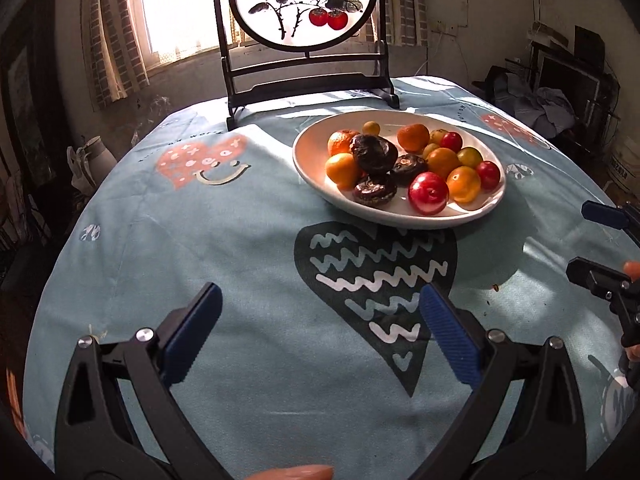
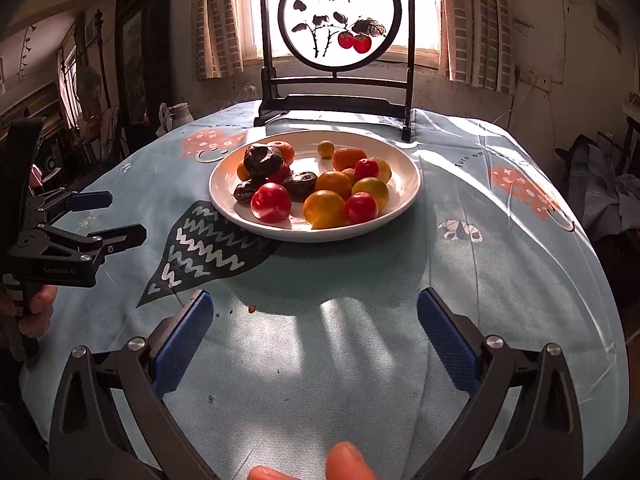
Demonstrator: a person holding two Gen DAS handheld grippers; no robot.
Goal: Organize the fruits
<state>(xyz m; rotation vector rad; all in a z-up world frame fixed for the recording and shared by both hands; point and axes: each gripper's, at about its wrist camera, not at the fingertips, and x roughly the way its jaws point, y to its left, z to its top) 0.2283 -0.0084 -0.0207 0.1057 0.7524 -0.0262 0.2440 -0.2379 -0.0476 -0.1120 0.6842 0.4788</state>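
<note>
A white plate (image 1: 312, 152) (image 2: 404, 196) sits on the table, past both grippers. It holds several orange fruits (image 1: 342, 170) (image 2: 324, 208), red fruits (image 1: 428, 193) (image 2: 271, 202), small yellow ones (image 1: 371, 127) (image 2: 325, 148) and dark wrinkled fruits (image 1: 374, 155) (image 2: 263, 159). My left gripper (image 1: 320, 320) (image 2: 116, 216) hovers open over the cloth, short of the plate, with nothing between its blue pads. My right gripper (image 2: 314, 322) (image 1: 592, 240) is open too, empty, in front of the plate.
A light blue tablecloth (image 1: 200, 240) (image 2: 500, 260) with heart prints covers the table. A dark framed round painting on a stand (image 1: 304, 12) (image 2: 340, 28) rises behind the plate at the far edge. Small crumbs (image 2: 251, 309) lie near the right gripper. Clutter lines the room's walls.
</note>
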